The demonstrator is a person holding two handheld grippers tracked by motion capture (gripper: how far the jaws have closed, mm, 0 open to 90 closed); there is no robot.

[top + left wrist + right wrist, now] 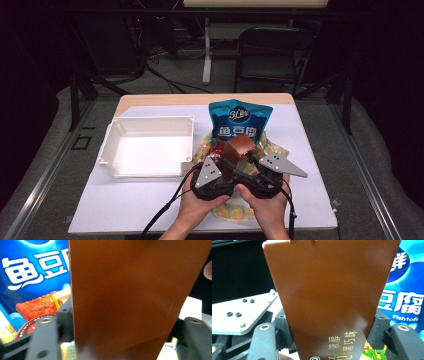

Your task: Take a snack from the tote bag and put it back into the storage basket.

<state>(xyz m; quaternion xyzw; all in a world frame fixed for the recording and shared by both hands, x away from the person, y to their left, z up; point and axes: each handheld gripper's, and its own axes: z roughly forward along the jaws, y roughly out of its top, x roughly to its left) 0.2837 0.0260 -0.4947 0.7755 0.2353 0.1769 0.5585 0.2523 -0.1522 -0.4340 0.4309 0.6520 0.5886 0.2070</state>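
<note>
**Two claws on one brown box, and the handover is the weak point**

Low in the middle of the high view, my two hands sit side by side, and both claws meet on the brown box (239, 149) that stands raised just above them, over the pile of snack packets. My right gripper (248, 169) has its jaws pressed against both flanks of the box; in the right gripper view the box (329, 297) rises between them, printed end down. My left gripper (223, 166) has its jaws around the same box, which in the left gripper view (132, 297) runs from top to bottom of the frame. The left jaw lies against its edge, but I cannot tell whether the right one presses yet (so I do not count this as a grip).

The risk, as I judge it: if the right claw lets go before the left one bites, the smooth box slides down onto the yellow patterned packet (272, 148) beneath. If both pull at once, the carton may twist or crumple.

Just beyond, the blue fish-tofu bag (240, 119) lies at centre frame; a swing forward would knock it. Left of it sits the white tray (150, 146), near the claws, and clipping its rim on the way over would jolt the box loose.
</note>
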